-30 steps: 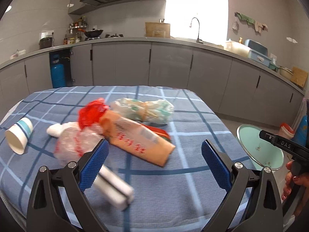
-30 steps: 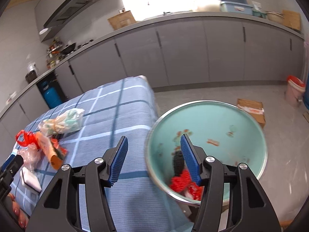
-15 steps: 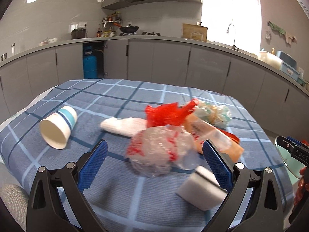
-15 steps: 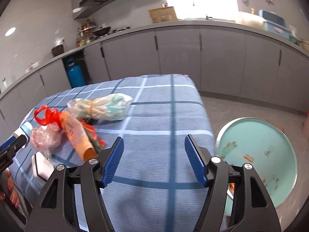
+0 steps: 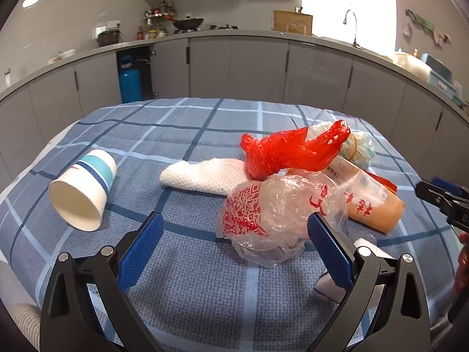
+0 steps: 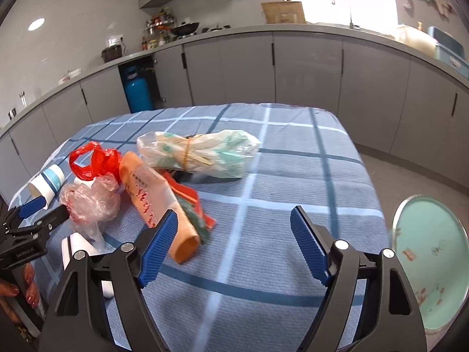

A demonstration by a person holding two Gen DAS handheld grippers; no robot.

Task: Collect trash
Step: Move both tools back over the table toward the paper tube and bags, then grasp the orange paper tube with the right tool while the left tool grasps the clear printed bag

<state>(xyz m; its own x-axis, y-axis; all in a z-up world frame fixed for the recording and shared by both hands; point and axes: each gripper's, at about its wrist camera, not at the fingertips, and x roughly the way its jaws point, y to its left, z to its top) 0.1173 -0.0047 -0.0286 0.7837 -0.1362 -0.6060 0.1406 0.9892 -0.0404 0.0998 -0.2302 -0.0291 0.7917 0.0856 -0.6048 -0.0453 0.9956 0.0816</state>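
Bright daylight from window (image 5: 348, 8), blown out white. Ceiling light (image 5: 30, 1) on. Strong fisheye bend, dark corners. Slight blur on bowl (image 6: 431, 267).

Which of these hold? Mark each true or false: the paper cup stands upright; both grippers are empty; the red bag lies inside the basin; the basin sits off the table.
1. The paper cup stands upright. False: it lies on its side on the table.
2. The left gripper and right gripper are empty. True.
3. The red bag lies inside the basin. False: it lies on the table.
4. The basin sits off the table. True.
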